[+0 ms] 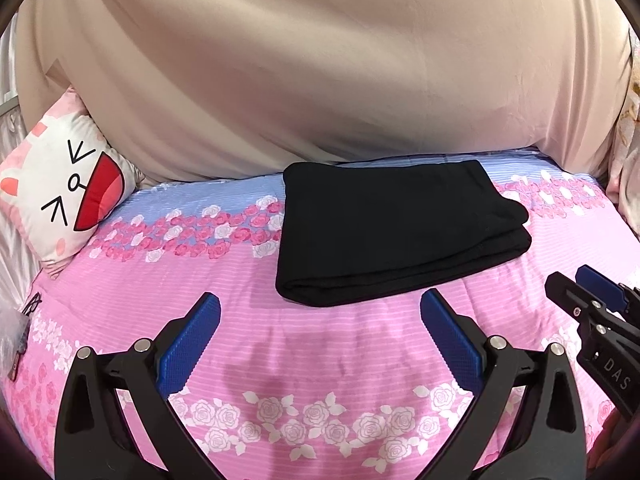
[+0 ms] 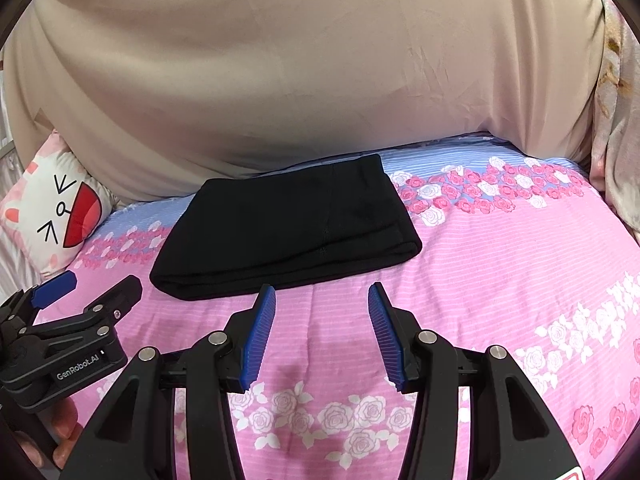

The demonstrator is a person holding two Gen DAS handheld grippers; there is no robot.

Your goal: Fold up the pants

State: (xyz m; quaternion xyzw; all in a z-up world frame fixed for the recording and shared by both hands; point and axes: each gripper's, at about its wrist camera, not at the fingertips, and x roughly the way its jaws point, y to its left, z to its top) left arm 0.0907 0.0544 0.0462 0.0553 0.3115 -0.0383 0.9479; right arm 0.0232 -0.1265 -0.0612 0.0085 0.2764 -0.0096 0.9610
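The black pants [image 1: 394, 232] lie folded into a compact rectangle on the pink floral bedspread [image 1: 304, 344]; they also show in the right wrist view [image 2: 288, 228]. My left gripper [image 1: 320, 304] is open and empty, just short of the pants' near edge. My right gripper [image 2: 322, 292] is open and empty, also just short of the near edge, toward its right end. Each gripper shows in the other's view: the right one [image 1: 576, 276] at the right edge, the left one [image 2: 96, 284] at the left edge. Neither touches the pants.
A cat-face cushion [image 1: 60, 184] leans at the back left of the bed. A large beige padded headboard [image 1: 320, 72] rises right behind the pants. Floral curtains [image 2: 616, 120] hang at the right. Small dark items [image 1: 16, 340] lie at the left bed edge.
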